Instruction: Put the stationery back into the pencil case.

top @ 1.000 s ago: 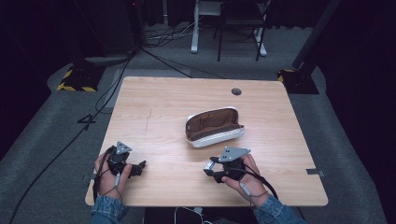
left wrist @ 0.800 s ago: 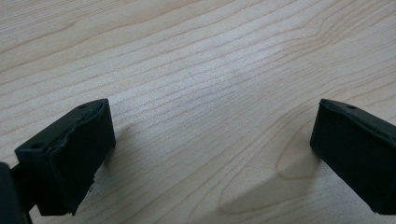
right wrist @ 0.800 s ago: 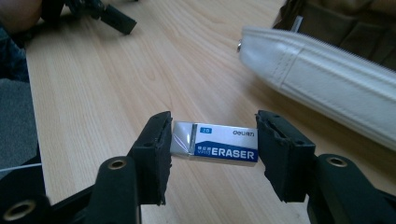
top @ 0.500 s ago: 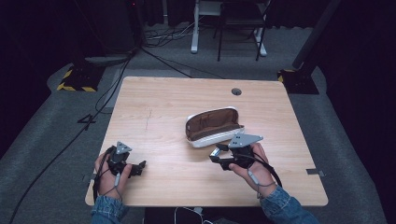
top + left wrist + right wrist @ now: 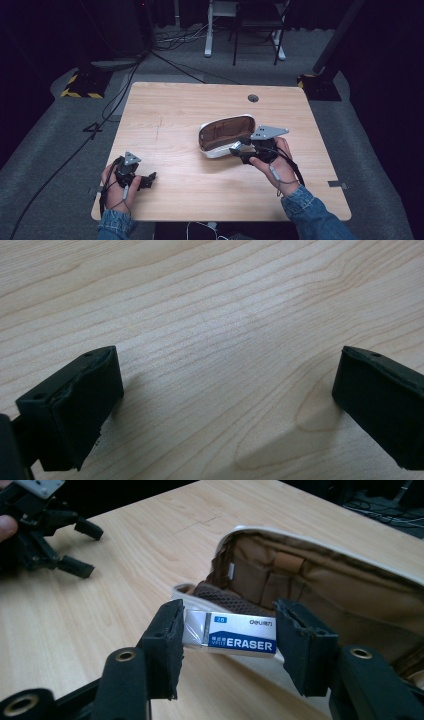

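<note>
A: What differs from a second ago?

B: The right gripper (image 5: 239, 150) has moved up from the near edge of the table (image 5: 170, 110) to the case (image 5: 225, 135); its tips now meet the case's near rim. The left gripper (image 5: 148, 179) has stayed at the near left corner.

A: Is the right one carrying anything?

B: Yes. Its jaws are clenched on an eraser (image 5: 230, 633), one on each short end. It is white with a blue and white sleeve printed "ERASER", held level just before the case's mouth.

A: The case?

B: White outside, brown lining with pockets, lying open near the table's middle, a little to the right.

A: The left gripper?

B: Released, jaws wide apart over bare wood with nothing between them.

A: Anything unclear?

B: From above the eraser is too small to make out. In the right gripper view the case's right side is cut off, and its floor is hidden behind the eraser and jaws.
</note>
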`<state>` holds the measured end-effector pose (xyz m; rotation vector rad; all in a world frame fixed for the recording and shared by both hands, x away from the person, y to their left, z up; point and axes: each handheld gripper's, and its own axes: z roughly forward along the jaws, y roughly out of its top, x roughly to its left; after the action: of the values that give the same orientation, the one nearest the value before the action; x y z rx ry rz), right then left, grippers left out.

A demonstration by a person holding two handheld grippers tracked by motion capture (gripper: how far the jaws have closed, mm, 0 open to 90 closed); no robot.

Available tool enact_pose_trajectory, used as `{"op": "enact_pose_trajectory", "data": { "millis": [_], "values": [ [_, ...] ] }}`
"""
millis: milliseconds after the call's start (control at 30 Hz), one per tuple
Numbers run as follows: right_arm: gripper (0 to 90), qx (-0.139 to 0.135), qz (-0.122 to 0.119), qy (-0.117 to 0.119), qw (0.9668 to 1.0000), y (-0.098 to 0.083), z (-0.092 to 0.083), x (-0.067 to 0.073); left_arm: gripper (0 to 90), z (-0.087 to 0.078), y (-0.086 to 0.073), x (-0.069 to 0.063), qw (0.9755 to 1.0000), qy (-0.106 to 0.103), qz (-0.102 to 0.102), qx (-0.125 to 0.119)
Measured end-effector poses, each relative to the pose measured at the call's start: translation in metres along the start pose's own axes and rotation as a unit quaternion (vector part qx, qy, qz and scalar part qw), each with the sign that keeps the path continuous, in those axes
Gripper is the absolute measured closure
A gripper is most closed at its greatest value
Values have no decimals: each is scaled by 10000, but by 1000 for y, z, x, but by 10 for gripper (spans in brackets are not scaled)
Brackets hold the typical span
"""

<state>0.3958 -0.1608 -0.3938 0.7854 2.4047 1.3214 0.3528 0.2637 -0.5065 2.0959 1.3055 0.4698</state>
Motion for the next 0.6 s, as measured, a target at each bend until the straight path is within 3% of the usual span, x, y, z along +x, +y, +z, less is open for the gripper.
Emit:
{"op": "enact_pose_trajectory", "data": {
  "millis": [400, 600],
  "values": [
    [477, -35, 47, -306, 9995, 19, 18, -17, 2, 0, 0, 0, 10000, -8, -16, 0],
    [477, 46, 261, -455, 9986, 22, 34, -30, 1, 0, 0, 0, 10000, -24, 0, -5]
  ]
}}
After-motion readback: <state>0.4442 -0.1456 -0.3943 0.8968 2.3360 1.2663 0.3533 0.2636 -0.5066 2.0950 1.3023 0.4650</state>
